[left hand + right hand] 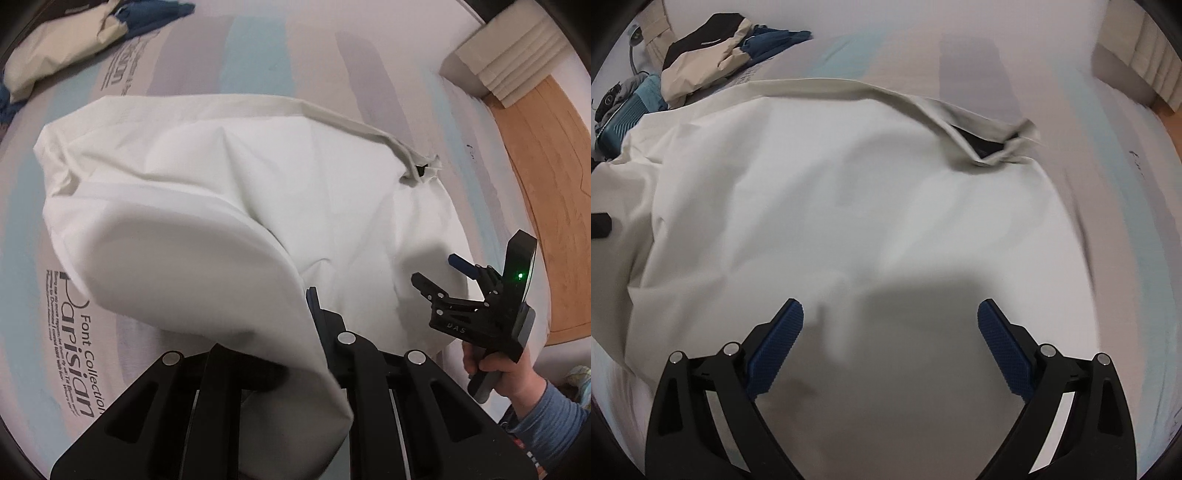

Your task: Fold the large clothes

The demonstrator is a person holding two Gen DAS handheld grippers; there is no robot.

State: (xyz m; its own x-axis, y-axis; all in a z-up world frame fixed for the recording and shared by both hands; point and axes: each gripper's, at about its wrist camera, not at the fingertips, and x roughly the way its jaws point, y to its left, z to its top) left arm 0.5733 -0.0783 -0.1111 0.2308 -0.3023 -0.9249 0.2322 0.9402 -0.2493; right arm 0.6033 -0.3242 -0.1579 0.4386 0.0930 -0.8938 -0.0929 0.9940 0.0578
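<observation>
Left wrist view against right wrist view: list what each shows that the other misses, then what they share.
Only the left wrist view shows the left gripper shut on a lifted fold of the white garment, the whole right gripper in a hand, the folded white stack and the wooden floor.

Only the right wrist view shows the right gripper's blue pads standing wide apart with nothing between them, and a teal case.

Both show the garment, the striped mattress and a heap of clothes.
</observation>
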